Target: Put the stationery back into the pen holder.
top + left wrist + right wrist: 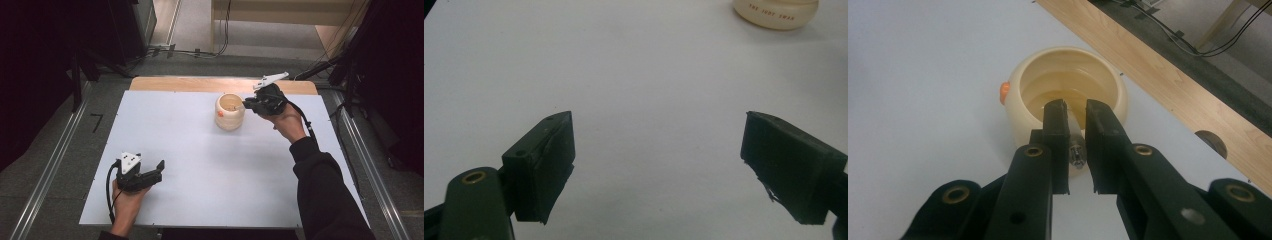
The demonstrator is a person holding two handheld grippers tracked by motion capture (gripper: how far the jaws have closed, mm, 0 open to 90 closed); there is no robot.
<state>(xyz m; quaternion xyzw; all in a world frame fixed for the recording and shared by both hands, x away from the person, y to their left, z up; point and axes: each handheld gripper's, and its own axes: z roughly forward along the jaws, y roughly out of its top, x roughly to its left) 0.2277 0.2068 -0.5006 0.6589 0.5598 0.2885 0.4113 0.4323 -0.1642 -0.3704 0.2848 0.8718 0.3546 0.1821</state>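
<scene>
I'm holding a thin tool (1076, 145), prob. a spoon or stirrer, in my R gripper (1076, 112), jaws pinched narrow on its pale handle w/ a small metal end showing below the pads. The tip is reaching over the rim into the cream cup (1068, 95), which is sitting upright on the white board (200, 165), toward the far side, near the wood strip (200, 83) at the back edge. In the high view my R gripper (246, 106) is hanging just beside the cup (229, 112) on its right, tool slanting in toward the contents. Inside the cup I'm seeing a tan fill, liquid or grain, can't tell which; the orange spot (1004, 91) on the cup's side is facing left in the R gripper view. My L gripper (159, 172) is resting on the board near the front left, well apart from the cup, jaws standing wide w/ nothing between them; its own view shows bare board between the pads and just the cup's base (776, 12) at the top edge. Progress, as I'm judging it: tool is picked up and brought to the cup, so the approach is done. Whether I'm stirring or scooping isn't clear. What's left: working the contents, lifting the tool clear w/o tipping the cup, setting it down.
</scene>
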